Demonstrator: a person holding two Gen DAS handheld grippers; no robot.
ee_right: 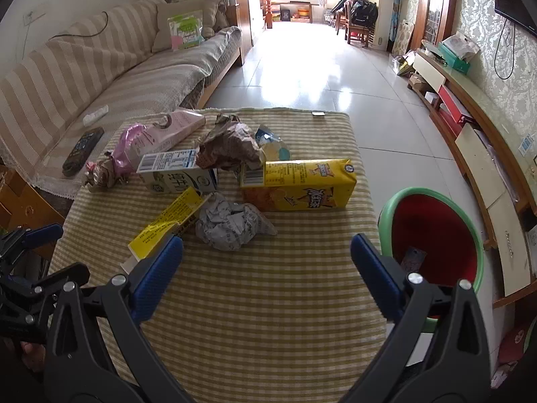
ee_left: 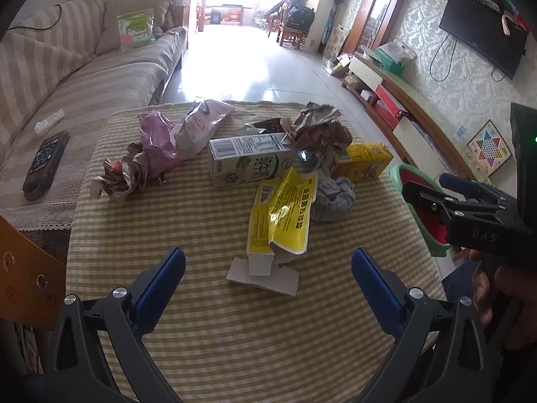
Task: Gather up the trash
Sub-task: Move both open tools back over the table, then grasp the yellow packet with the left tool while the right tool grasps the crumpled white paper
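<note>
Trash lies on a checked tablecloth (ee_left: 208, 302): a torn flat yellow box (ee_left: 282, 215), a white milk carton (ee_left: 248, 161), a yellow drink carton (ee_right: 298, 184), a crumpled grey paper ball (ee_right: 231, 223), crumpled brown paper (ee_right: 228, 146), a pink bag (ee_left: 157, 144) and a pink-white pouch (ee_left: 201, 124). A red bin with a green rim (ee_right: 436, 235) stands on the floor right of the table. My left gripper (ee_left: 268, 268) is open and empty just before the torn yellow box. My right gripper (ee_right: 266, 257) is open and empty, near the paper ball.
A striped sofa (ee_left: 67, 77) with a remote (ee_left: 45, 164) stands to the left. A low TV bench (ee_right: 483, 154) runs along the right wall. Tiled floor (ee_right: 319, 67) lies beyond the table. A wooden piece (ee_left: 30, 275) stands at the table's left.
</note>
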